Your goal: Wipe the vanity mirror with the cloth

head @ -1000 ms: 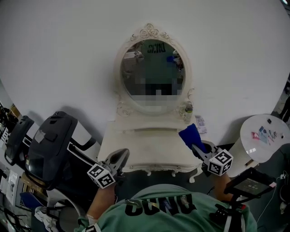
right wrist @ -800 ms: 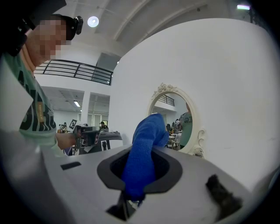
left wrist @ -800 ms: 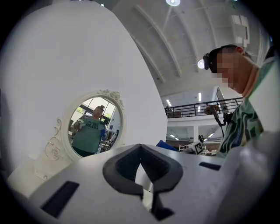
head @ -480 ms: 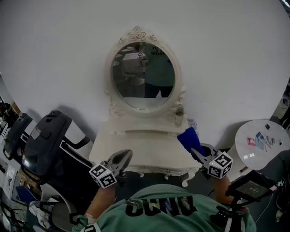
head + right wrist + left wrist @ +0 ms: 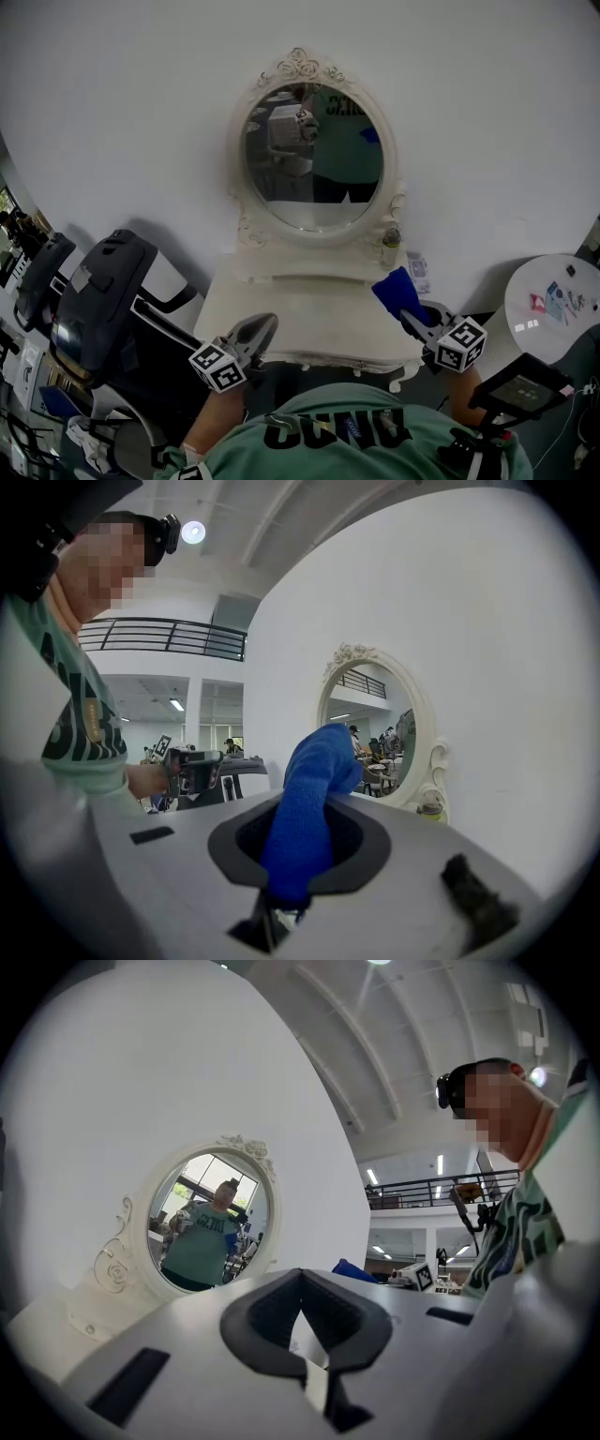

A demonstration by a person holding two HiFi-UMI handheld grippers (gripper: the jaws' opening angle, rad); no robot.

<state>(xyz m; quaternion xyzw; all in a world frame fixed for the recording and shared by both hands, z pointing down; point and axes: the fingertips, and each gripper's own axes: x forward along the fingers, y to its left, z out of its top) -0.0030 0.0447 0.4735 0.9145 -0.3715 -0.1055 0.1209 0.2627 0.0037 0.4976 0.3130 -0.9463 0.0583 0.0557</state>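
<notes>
From the head view, you faced one oval vanity mirror (image 5: 314, 155) in a cream frame, carved with scrolls and topped by rosettes, standing upright against a plain white wall on a matching cream dressing table (image 5: 300, 314) with a smooth flat top. You held two grippers low at the table's near edge, each carrying one marker cube. The left gripper (image 5: 259, 324) pointed at the table's near left part. The right gripper (image 5: 405, 315) sat at the near right corner with one blue cloth (image 5: 394, 286) sticking up from its tips. The cloth was well below the glass and not touching it. One small bottle (image 5: 391, 246) stood at the foot of the frame on the right, just beyond the cloth. A round white side table (image 5: 553, 300) stood further right, and a black and white exercise machine (image 5: 103, 300) stood to the left. In the left gripper view, your left jaws were drawn together to a pale point with nothing between them. The mirror lay ahead and to their left, and a bit of the blue cloth showed off to the right. In the right gripper view, your right jaws were clamped on the cloth, a soft, nubbly terry fabric that rose as a rounded fold. The mirror stood beyond it to the right, apart from it.
</notes>
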